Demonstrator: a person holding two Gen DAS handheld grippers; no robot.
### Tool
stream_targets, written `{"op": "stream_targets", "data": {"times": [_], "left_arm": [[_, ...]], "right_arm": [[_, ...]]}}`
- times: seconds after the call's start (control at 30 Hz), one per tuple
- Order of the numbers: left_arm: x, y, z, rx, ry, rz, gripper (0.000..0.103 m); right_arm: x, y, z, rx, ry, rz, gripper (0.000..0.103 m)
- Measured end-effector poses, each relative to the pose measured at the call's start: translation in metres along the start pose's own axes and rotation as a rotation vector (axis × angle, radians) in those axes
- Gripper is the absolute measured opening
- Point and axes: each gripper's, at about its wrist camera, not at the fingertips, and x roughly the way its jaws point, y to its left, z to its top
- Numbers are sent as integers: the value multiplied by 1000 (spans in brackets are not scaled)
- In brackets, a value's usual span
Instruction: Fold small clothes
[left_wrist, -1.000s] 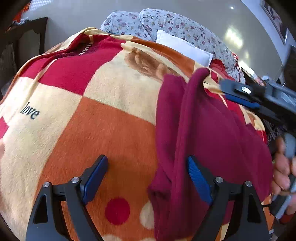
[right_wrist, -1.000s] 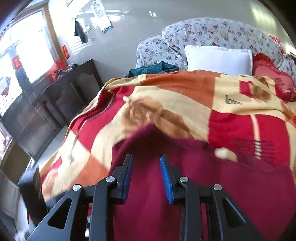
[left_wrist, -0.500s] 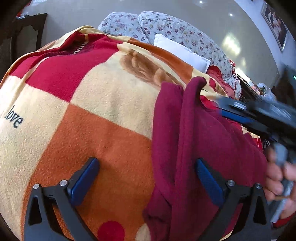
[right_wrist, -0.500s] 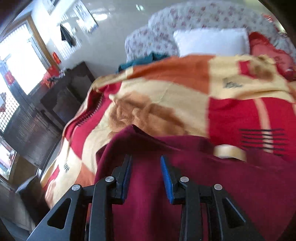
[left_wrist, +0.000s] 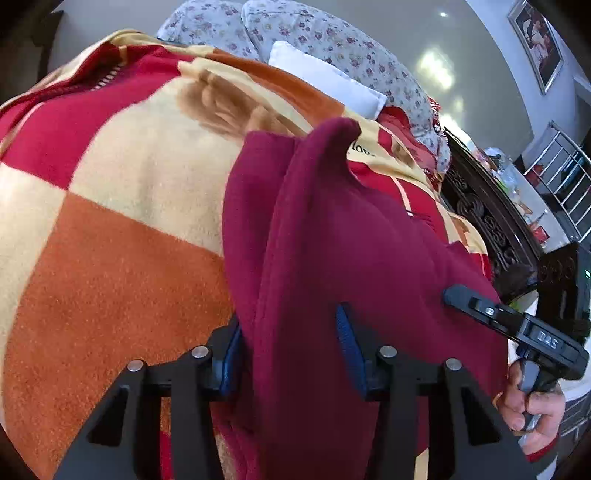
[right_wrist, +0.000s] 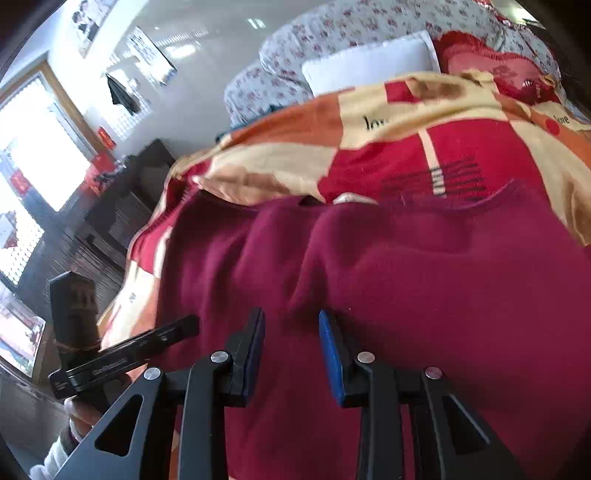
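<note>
Left gripper (left_wrist: 288, 354) just closing, clamps maroon garment (left_wrist: 351, 240) fold on blanket (left_wrist: 110, 258); right gripper (right_wrist: 291, 350) narrow, grip unclear. Folding unfinished.

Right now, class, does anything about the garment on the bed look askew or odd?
Yes. The maroon garment lies bunched on the blanket, not flat: one fold stands up in a peak at its far end, and ridges run along it.
</note>
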Motion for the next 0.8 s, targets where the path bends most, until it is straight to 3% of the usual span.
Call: {"op": "stream_targets", "data": {"times": [0.1,0.17,0.3,0.4,0.6,0.67,0.7,0.8], "left_arm": [[-2,4,2,-39,13,-24,36],[-4,8,2,-71,15,-28,37],[-4,8,3,-78,43,18,60],[-6,14,6,-119,18,0,80],[3,20,8,-138,-16,-17,81],[6,14,8,-105,-20,-17,62],[9,9,8,-71,-1,-40,33],[5,-3,8,-37,0,-33,23]], "right_arm": [[10,-15,-8,70,16,59,32],[10,-24,-14,116,-21,115,31],[7,-28,-18,128,-37,162,31],[7,-29,-20,122,-43,180,32],[4,-40,-23,156,-61,239,31],[1,-46,-24,194,-83,279,31],[1,-49,-24,211,-91,298,31],[-1,-61,-24,268,-103,367,31]]}}
